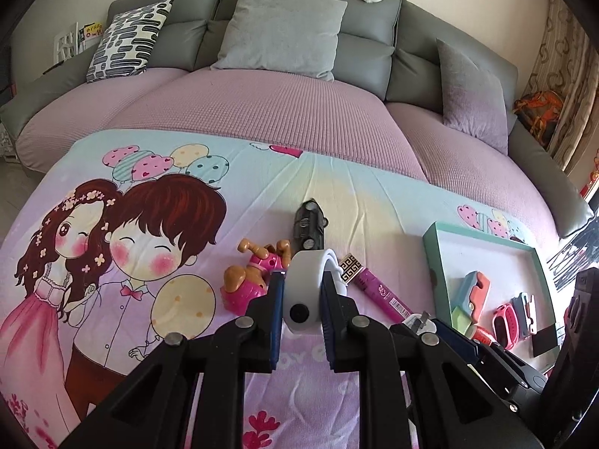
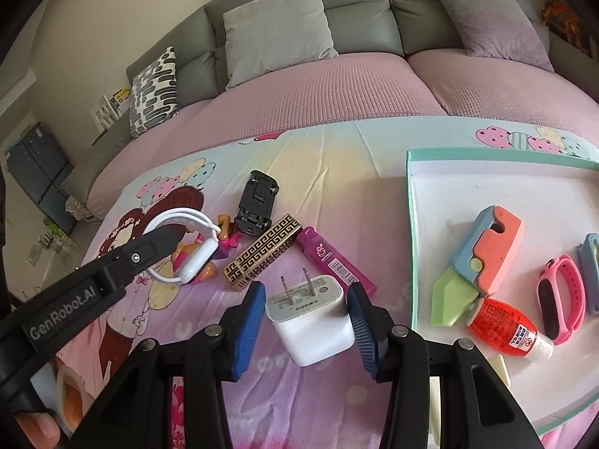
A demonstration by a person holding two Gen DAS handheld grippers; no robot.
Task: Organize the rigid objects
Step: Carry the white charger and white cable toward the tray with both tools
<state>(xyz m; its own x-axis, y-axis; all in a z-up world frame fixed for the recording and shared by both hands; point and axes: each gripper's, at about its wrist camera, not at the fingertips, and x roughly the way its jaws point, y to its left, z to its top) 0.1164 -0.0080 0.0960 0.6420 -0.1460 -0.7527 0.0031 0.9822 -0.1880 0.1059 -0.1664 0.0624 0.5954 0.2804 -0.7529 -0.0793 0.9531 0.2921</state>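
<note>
Left gripper (image 1: 301,299) is clamped on a white smartwatch (image 1: 303,295) — blue pads pressed against both sides of its band, lower centre of the left wrist view. In the right wrist view the same watch (image 2: 196,258) hangs off the bedsheet, mid left, pinched at the tip of the left gripper (image 2: 170,241).

Right gripper (image 2: 307,312) has its pads against both sides of a white charger plug (image 2: 312,321), prongs pointing up-frame — gripped, lower centre.

On the cartoon sheet (image 2: 337,172), centre frame: black toy car (image 2: 258,202) upside down, gold-patterned lighter (image 2: 262,250), pink lighter (image 2: 333,262) just beside it, pink toy figure (image 1: 251,280) partly hidden behind the watch.

Green-rimmed tray (image 2: 410,224) on the right holds a toy knife (image 2: 475,262), red bottle (image 2: 501,321) and pink wristband (image 2: 561,295).
</note>
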